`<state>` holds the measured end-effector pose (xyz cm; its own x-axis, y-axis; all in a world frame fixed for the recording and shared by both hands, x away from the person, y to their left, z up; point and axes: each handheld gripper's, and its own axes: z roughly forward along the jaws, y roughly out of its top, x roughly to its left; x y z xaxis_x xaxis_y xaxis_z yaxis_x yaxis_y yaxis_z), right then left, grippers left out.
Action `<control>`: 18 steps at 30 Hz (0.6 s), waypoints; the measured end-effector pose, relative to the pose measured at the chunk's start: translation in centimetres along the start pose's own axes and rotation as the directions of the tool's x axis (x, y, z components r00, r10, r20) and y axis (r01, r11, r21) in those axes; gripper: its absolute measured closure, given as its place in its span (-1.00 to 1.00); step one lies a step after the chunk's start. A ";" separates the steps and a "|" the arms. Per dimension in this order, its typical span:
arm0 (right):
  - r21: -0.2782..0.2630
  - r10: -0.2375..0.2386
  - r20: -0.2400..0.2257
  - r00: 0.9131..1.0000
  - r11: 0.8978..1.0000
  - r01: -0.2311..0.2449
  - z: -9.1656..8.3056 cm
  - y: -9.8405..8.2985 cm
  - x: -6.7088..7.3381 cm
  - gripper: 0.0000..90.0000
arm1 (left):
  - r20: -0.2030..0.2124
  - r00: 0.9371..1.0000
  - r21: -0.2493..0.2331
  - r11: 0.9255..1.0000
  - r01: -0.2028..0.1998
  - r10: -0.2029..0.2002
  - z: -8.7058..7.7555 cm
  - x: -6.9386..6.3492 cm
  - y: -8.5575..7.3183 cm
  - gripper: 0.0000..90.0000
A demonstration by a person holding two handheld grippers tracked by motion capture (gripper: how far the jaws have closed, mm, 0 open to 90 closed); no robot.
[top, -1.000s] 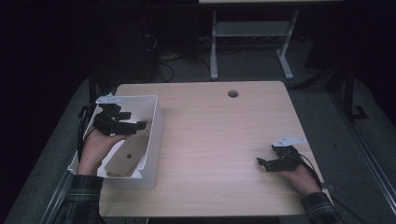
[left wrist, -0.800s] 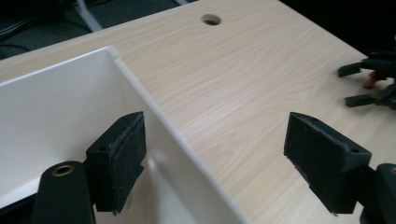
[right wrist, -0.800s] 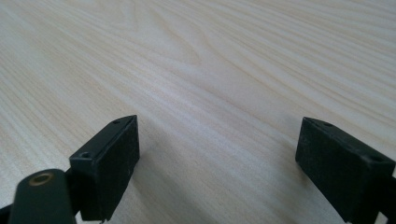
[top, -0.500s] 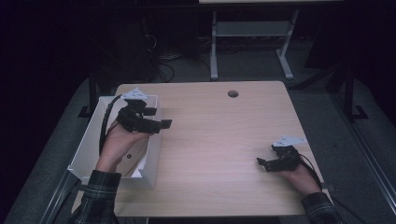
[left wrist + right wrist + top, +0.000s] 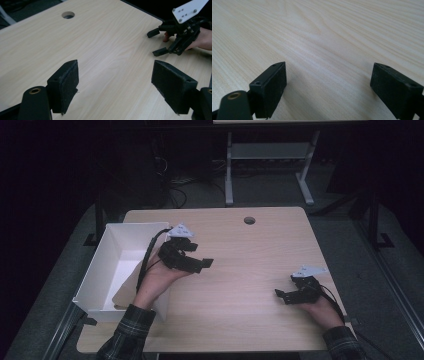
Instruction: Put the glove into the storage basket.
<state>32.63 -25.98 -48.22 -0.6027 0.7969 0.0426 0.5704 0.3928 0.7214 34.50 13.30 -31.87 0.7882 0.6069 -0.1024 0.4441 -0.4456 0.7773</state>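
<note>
The left tongs (image 5: 200, 262) are just over the right wall of a white box (image 5: 116, 251), at the left part of the light wooden bench (image 5: 250, 265). Their jaws stand wide apart and hold nothing; in the left gripper view only bare wood lies between them. The box is open on top and sits directly behind and to the left of these tongs, partly over the bench edge. The person's forearm, in a plaid sleeve (image 5: 125, 335), crosses the near wall of the box.

The right tongs (image 5: 281, 295) rest low near the front right corner of the bench, well apart from the left tongs. Their jaws are also wide and empty, with plain wood grain between them.

A round hole (image 5: 249, 220) in the bench lies far ahead of both tongs, near the back edge.
</note>
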 end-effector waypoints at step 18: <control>0.000 -0.001 0.000 1.000 1.000 0.001 0.0 0.0 0.0 -0.71 | 0.032 0.998 0.040 0.998 -0.055 0.054 6.2 -3.0 -3.5 -0.53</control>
<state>32.63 -25.98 -48.23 -0.6033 0.7964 0.0424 0.5699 0.3933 0.7215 33.20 8.99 -38.11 0.8240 0.5608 -0.0805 0.4169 -0.5040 0.7564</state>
